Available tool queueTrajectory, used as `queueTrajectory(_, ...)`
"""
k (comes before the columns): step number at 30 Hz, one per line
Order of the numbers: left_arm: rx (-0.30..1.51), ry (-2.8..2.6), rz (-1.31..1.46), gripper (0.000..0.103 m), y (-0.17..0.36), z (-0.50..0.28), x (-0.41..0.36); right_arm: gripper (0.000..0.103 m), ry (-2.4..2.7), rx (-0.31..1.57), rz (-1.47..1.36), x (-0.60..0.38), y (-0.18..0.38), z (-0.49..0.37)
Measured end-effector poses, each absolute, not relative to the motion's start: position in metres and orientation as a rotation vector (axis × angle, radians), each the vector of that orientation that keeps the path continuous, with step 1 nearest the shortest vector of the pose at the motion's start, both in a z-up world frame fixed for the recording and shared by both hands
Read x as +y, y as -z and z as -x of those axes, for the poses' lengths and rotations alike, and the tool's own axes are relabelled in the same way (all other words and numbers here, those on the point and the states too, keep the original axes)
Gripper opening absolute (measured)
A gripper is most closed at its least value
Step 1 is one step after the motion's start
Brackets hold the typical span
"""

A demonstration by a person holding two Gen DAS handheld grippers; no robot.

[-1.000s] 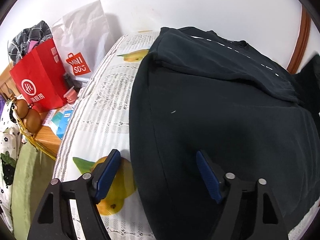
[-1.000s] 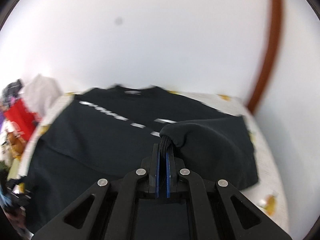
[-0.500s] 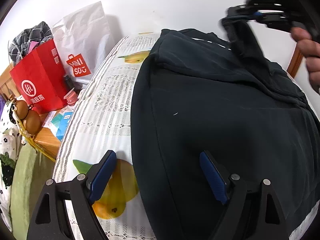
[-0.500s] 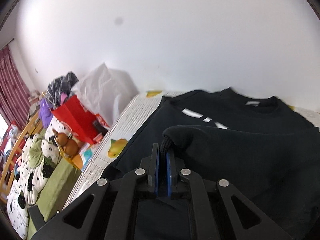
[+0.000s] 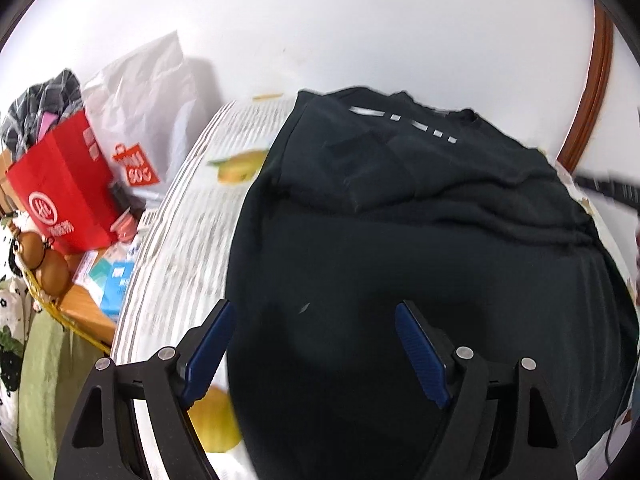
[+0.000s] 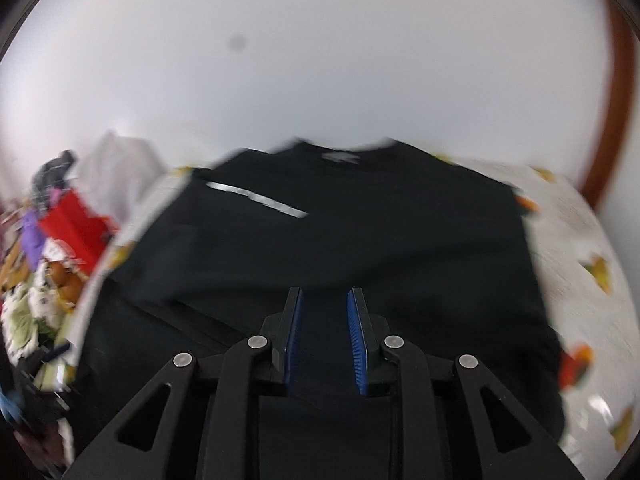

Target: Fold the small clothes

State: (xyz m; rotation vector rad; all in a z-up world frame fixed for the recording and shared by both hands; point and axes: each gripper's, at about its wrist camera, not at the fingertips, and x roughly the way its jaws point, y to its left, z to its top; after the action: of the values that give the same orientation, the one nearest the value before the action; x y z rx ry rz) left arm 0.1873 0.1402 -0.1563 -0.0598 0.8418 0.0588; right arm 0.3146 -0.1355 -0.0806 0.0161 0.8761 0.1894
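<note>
Sleeve fold just let go: black sweatshirt (image 5: 420, 248) lying flat on the fruit-print surface (image 5: 180, 232), one sleeve laid across the chest, right gripper (image 6: 323, 320) just above the cloth, jaws just been opening, narrowly parted with nothing pinched between them. Left gripper (image 5: 316, 344) spread wide and empty, hovering over the sweatshirt's near left edge. Next, probably: pinching the other side or the hem to fold it inward, keeping the laid sleeve undisturbed.

A black sweatshirt (image 5: 400, 240) with a white dashed stripe lies flat on the fruit-print cloth, one sleeve folded across.
</note>
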Motion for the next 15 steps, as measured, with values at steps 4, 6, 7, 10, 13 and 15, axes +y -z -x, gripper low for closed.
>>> queueTrajectory(4, 0.821, -0.063, 0.027, 0.079, 0.142, -0.197, 0.124, 0.023, -0.09, 0.909, -0.047, -0.193, 0.095, -0.297)
queueTrajectory(6, 0.808, -0.064, 0.007, 0.079, 0.135, -0.201, 0.116, 0.023, -0.043, 0.918, -0.05, -0.216, 0.102, -0.289)
queueTrajectory(7, 0.803, -0.074, -0.007, 0.079, 0.133, -0.202, 0.112, 0.023, -0.035, 0.92, -0.054, -0.223, 0.104, -0.287)
queueTrajectory(10, 0.791, -0.078, -0.026, 0.079, 0.126, -0.207, 0.101, 0.023, -0.012, 0.927, -0.065, -0.242, 0.111, -0.281)
queueTrajectory(13, 0.781, -0.087, -0.042, 0.079, 0.122, -0.212, 0.094, 0.023, -0.013, 0.937, -0.06, -0.247, 0.118, -0.28)
queueTrajectory(15, 0.781, -0.088, -0.046, 0.079, 0.122, -0.215, 0.09, 0.023, -0.019, 0.938, -0.051, -0.246, 0.12, -0.28)
